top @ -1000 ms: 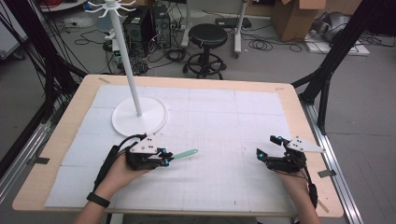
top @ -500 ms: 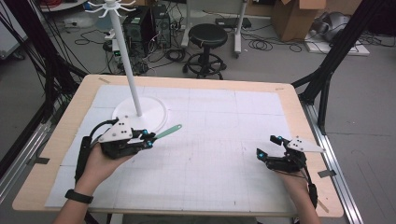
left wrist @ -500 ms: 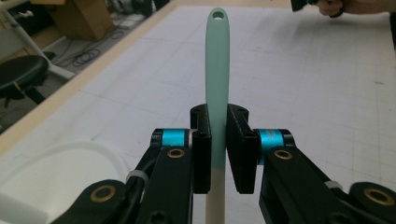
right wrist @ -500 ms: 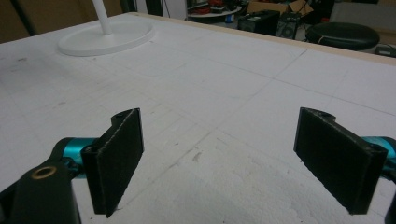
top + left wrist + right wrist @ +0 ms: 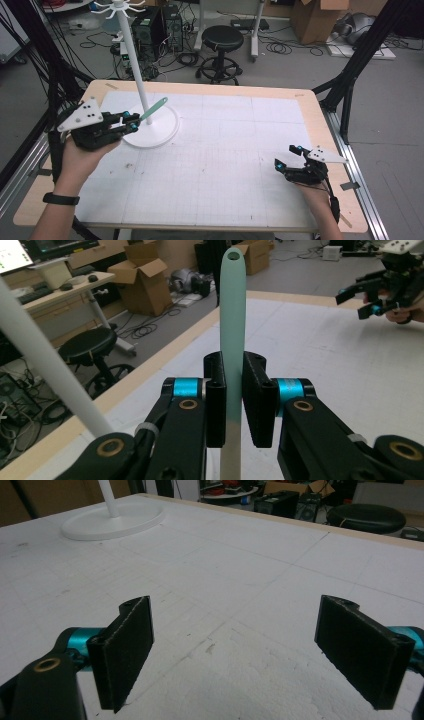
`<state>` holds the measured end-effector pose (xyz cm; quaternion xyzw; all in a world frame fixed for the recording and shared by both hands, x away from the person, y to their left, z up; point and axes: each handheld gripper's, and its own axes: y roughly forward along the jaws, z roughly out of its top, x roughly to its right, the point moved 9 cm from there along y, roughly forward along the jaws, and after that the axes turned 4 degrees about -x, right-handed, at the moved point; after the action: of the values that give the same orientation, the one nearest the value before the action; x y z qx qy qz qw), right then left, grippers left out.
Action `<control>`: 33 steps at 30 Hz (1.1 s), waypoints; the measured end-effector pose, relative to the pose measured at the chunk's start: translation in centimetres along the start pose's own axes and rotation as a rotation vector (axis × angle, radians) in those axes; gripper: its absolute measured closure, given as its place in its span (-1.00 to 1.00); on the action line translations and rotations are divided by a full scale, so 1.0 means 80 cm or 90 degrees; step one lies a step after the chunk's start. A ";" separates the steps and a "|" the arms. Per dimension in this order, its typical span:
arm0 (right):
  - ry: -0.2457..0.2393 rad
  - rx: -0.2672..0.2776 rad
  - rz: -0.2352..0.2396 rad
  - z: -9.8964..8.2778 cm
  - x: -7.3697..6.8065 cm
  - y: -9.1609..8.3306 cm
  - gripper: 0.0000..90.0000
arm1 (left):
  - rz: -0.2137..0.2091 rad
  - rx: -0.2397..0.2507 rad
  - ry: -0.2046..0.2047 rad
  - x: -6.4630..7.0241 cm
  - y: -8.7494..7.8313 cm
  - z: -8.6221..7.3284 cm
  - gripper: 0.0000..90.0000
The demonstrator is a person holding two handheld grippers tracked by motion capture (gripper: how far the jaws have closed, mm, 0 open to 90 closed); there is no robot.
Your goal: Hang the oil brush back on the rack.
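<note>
High view showed the left gripper (image 5: 131, 122) pinching one slim mint-green plastic spatula handle with a hole at its tip (image 5: 153, 110), its jaws pressed together on the stem. A second earlier that gripper had been low over the white gridded table mat (image 5: 225, 165), well in front of the tall white hook stand with a round base (image 5: 141, 95); it had since risen and drawn in toward the stand, so that the handle's tip lay just beside the stand's pole, over the round base. Whether tip and pole touched could not be told. In the left gripper view the handle (image 5: 232, 315) stood upright between the two black pads, with the pole passing to one side. The right gripper (image 5: 289, 156) had stayed where it was, far from the stand near the mat's opposite edge, its jaws spread with nothing between them, as the right gripper view (image 5: 250, 650) confirmed. Counted: one handle, one stand, two grippers.
</note>
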<state>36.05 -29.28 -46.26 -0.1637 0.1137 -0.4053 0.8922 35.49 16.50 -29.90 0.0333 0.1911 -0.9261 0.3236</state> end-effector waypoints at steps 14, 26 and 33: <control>0.002 -0.001 0.000 0.000 0.000 0.000 -0.66 | 0.085 0.072 -0.044 -0.058 -0.056 0.051 0.80; 0.000 0.000 0.002 0.001 0.000 0.001 -0.66 | 0.140 0.151 -0.077 -0.088 -0.084 0.089 0.80; 0.000 0.000 0.003 0.001 0.000 0.001 -0.66 | 0.164 0.174 -0.093 -0.102 -0.091 0.102 0.80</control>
<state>36.10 -29.20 -46.24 -0.1635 0.1138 -0.4032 0.8932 38.00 23.43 -18.41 0.0340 0.0339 -0.8942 0.4451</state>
